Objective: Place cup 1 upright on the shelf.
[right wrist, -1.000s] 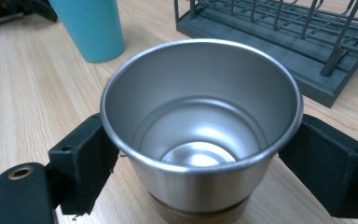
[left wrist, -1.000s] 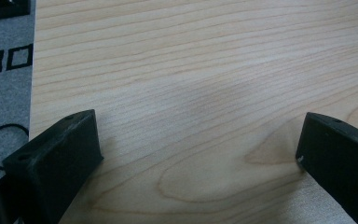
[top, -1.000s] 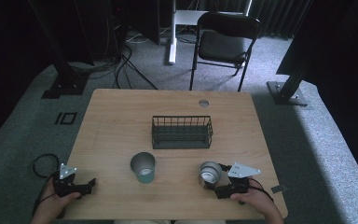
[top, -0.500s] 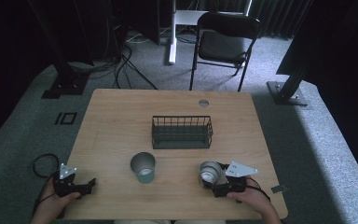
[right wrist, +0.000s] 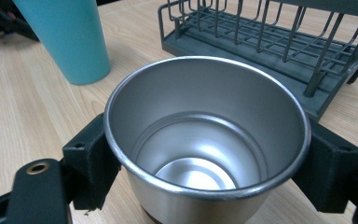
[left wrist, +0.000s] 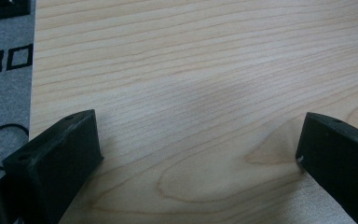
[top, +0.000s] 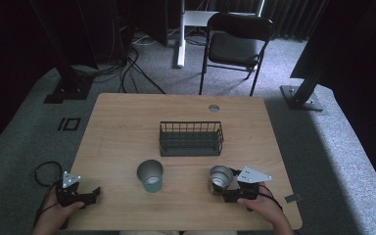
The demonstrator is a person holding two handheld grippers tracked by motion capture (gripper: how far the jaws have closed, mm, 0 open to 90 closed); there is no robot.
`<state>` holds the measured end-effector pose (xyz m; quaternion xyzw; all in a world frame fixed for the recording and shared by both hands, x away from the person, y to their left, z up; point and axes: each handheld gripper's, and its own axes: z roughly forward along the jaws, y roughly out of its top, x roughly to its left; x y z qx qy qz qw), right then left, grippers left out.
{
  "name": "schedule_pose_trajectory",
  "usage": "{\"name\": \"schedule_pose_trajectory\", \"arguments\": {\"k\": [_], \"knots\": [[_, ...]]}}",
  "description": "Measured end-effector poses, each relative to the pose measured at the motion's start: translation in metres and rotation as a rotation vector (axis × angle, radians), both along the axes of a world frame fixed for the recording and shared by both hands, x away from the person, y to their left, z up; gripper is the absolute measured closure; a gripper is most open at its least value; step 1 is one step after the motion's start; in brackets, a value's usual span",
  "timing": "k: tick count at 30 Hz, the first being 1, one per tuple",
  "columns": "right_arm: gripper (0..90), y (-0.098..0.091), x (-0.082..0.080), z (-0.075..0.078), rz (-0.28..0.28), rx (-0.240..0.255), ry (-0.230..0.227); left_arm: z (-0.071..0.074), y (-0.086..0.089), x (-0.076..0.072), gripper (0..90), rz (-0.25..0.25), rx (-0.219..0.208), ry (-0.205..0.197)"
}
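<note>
My right gripper [right wrist: 205, 158] has a steel cup [right wrist: 207, 140] between its jaws, one jaw pressed to each side just under the rim. The cup is plain brushed metal, round and tapering toward its base, empty, with a rolled lip. It stands upright on the wooden table's near right part, mouth up, well apart from the table edge.
</note>
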<state>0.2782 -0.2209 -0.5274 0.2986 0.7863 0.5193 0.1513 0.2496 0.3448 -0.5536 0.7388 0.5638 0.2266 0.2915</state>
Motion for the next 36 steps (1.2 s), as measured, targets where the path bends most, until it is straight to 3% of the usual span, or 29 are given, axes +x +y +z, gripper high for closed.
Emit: {"name": "schedule_pose_trajectory", "arguments": {"k": [26,36], "knots": [[18.1,0.019,0.014,0.037,-0.037,0.015,-0.096,0.000,0.000,0.000,0.3,0.000,0.001,0.000],[18.1,0.030,0.021,0.051,-0.034,0.027,-0.105,0.000,0.000,0.000,0.3,0.000,0.001,0.000]]}}
